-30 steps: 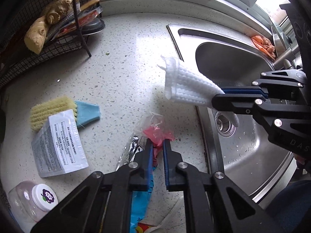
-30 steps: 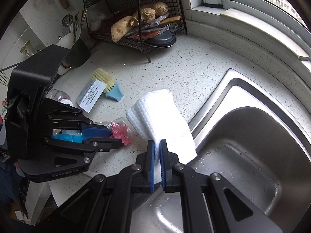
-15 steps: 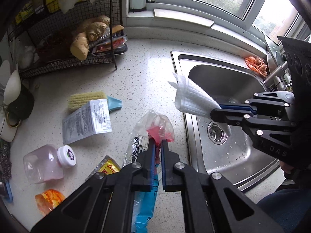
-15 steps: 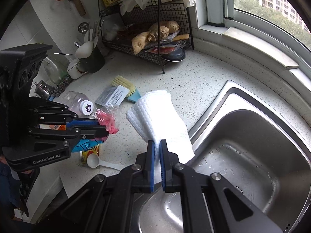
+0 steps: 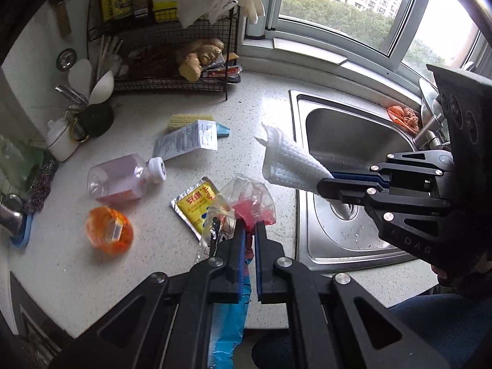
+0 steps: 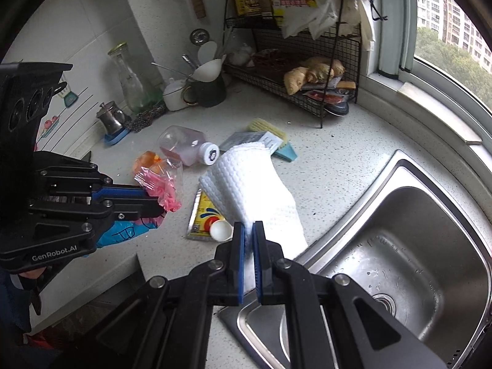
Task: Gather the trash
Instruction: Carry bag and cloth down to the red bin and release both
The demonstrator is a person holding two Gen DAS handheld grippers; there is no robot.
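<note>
we hold the left gripper clamped on a clear wrapper, the right gripper clamped on a white cloth; remaining yellow packet lies below-left of the left gripper, nearer it.

The left gripper pinches a crumpled clear and red plastic wrapper above the counter. The right gripper clamps a white waffle cloth over the sink's left rim. A yellow sachet lies near the counter's front edge.
</note>
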